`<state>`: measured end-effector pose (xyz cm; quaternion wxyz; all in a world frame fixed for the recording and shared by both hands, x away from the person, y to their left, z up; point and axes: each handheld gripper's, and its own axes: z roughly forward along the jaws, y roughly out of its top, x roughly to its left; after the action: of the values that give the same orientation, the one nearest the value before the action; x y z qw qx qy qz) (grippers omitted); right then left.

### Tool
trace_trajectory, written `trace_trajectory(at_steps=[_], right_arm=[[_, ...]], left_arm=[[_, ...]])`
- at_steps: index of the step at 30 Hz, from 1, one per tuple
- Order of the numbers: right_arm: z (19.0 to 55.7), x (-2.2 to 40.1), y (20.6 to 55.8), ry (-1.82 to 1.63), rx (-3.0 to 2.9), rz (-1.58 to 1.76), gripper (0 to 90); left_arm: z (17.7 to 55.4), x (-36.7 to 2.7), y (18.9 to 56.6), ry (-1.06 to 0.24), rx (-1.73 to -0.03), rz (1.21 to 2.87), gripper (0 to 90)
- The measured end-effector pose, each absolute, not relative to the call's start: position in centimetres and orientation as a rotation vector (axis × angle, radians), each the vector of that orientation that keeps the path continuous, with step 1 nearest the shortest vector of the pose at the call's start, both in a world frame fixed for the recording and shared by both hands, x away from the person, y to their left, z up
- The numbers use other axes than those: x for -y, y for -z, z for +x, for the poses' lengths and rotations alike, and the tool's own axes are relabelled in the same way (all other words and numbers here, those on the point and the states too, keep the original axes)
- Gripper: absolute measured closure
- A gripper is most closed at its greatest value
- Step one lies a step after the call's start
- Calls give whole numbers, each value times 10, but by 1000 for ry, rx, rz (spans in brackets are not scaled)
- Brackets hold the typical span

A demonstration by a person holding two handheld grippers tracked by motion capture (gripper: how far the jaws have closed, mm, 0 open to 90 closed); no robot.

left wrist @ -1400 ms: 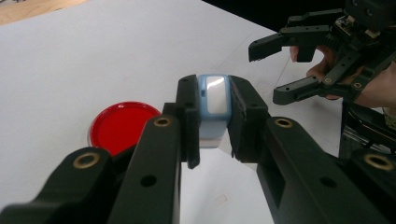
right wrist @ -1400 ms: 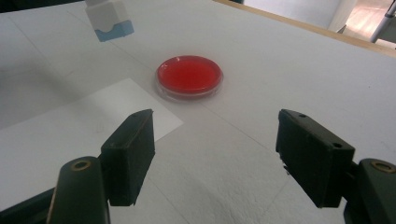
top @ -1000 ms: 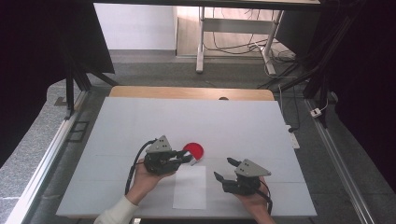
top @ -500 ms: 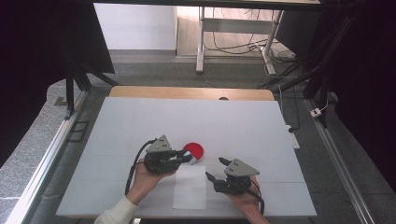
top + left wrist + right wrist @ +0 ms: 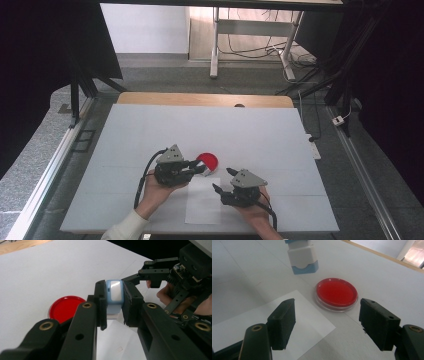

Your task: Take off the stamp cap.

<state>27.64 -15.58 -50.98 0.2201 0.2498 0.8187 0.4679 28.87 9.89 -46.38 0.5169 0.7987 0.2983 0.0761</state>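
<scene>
1. Left gripper (image 5: 200,169): no change from a second ago, parked at the left edge of the pad (image 5: 209,161). Clamped narrow on the stamp (image 5: 114,293), one pad on each flank, face pointing down.
2. Stamp: seen from the right gripper view (image 5: 302,258) hanging clear of the table, just left of the pad (image 5: 336,293) and not over the red. Apart from the pad, and apart from the paper (image 5: 249,317) that lies nearer.
3. Paper (image 5: 202,205): flat on the table just this side of the pad, far corner close to the pad rim, no mark visible on it.
4. Right gripper (image 5: 223,180): slid leftward over the last second, from well right of the pad to just below-right of it, now over the right edge of the paper. Jaws wide, nothing between them, aimed at the pad.
5. Meaning, as a judgement: stamp poised between pad and paper, so either inking or pressing probably comes next. Right gripper likely closing in to steady the sheet or the pad. No contact with either yet.
</scene>
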Motion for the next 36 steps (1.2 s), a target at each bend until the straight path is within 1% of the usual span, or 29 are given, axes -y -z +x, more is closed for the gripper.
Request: trace_trajectory(at_steps=[21,36], right_arm=[[278,134,510,-1294,-2272,647,310],[279,124,507,-1291,-2265,630,351]], left_arm=[[289,-97,464,-176,-715,1910,756],[288,-96,465,-171,-712,1910,756]])
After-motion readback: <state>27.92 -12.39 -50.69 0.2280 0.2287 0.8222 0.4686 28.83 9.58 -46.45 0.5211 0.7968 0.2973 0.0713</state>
